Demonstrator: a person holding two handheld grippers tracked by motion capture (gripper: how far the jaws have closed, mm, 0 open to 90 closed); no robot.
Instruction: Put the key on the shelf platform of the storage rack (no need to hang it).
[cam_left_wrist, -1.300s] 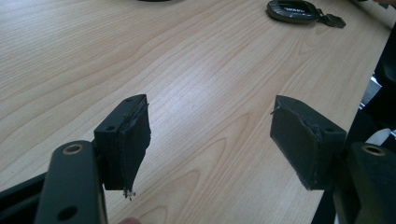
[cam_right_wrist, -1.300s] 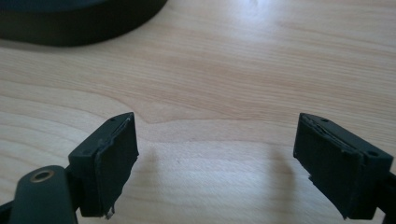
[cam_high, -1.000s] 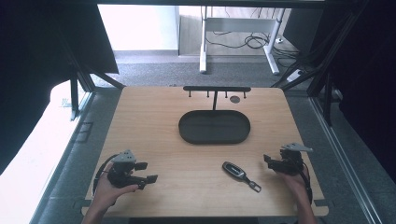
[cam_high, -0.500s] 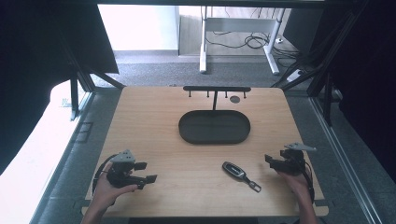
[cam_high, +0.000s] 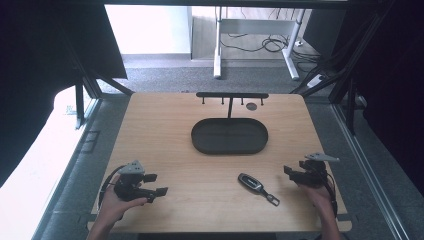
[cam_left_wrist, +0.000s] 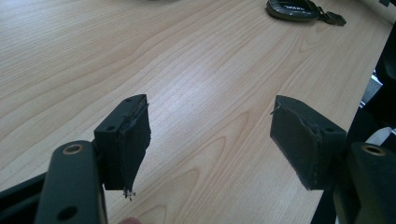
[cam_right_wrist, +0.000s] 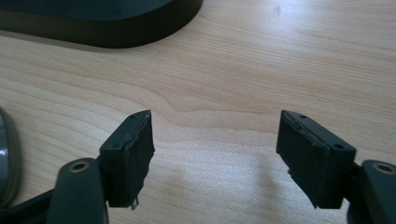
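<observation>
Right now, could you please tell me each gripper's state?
Left gripper: open, holding nothing.
Right gripper: open, holding nothing.

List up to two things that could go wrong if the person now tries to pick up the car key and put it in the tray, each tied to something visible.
1. The car key lies flat on the table, so the open right gripper might slide it rather than grip it.
2. Its trailing strap could snag on the rim of the tray.
</observation>
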